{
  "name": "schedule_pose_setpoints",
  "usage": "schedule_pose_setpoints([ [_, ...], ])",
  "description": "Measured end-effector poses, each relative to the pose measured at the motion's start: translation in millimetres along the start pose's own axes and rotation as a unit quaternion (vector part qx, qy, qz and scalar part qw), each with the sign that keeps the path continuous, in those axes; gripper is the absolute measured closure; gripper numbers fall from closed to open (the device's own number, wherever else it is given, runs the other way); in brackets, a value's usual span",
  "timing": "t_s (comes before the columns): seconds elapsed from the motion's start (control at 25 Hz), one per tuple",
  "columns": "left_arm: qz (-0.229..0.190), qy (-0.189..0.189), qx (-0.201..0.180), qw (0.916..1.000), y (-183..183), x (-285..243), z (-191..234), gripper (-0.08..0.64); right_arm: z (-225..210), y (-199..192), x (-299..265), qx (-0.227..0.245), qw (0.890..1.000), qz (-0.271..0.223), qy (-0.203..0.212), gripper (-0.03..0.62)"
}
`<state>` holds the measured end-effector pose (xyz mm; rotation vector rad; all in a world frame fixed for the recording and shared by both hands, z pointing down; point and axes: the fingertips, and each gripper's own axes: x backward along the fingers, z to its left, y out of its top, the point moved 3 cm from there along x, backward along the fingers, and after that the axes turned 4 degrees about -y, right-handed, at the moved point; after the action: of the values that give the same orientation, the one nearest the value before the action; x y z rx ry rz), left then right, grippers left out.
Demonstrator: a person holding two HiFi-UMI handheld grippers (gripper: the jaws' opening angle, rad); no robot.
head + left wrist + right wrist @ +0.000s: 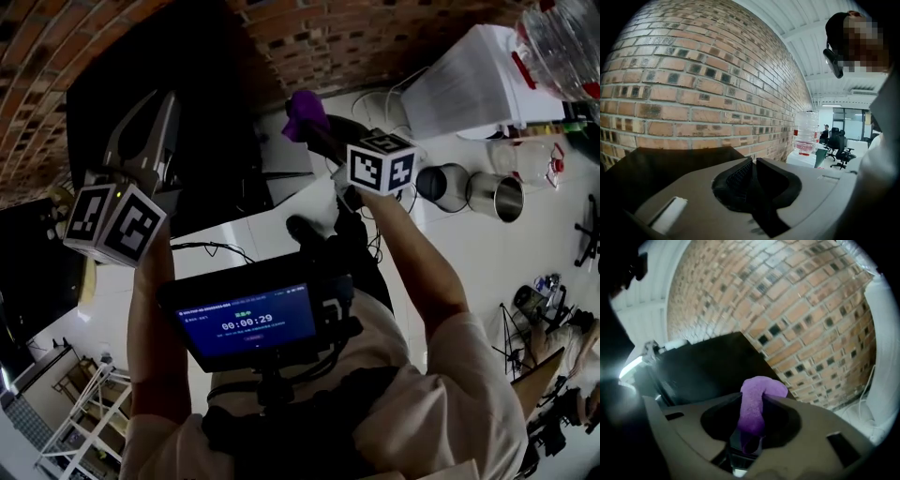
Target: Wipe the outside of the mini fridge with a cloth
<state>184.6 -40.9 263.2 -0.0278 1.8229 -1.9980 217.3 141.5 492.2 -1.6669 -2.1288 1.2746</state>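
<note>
The black mini fridge (216,75) stands against the brick wall, and it shows as a dark block (703,366) in the right gripper view. My right gripper (314,122) is raised at the fridge's right side, shut on a bunched purple cloth (302,111). The cloth (759,390) sticks up from between that gripper's (754,401) jaws. My left gripper (155,103) is held up in front of the fridge's left part. Its (753,161) jaws are together with nothing between them, and the fridge (656,164) lies low at the left in its view.
A white water dispenser (478,80) carrying a clear bottle (562,37) stands right of the fridge. Two metal cups (497,195) (441,181) and loose cables (394,98) lie nearby. The brick wall (356,37) runs behind. A screen (248,323) hangs at my chest. Office chairs (841,145) stand far off.
</note>
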Motion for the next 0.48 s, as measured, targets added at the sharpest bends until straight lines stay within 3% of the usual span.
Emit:
schedule_pose_setpoints([
  [0.24, 0.002, -0.002, 0.001, 1.0000, -0.4, -1.3, -0.2, 0.528, 75.6, 53.2, 76.1, 0.013, 0.994, -0.092, 0.065, 0.480],
  [0.48, 0.002, -0.002, 0.000, 1.0000, 0.5, -1.4, 0.3, 0.526, 134.8, 67.8, 124.6, 0.011, 0.981, -0.137, 0.136, 0.480],
])
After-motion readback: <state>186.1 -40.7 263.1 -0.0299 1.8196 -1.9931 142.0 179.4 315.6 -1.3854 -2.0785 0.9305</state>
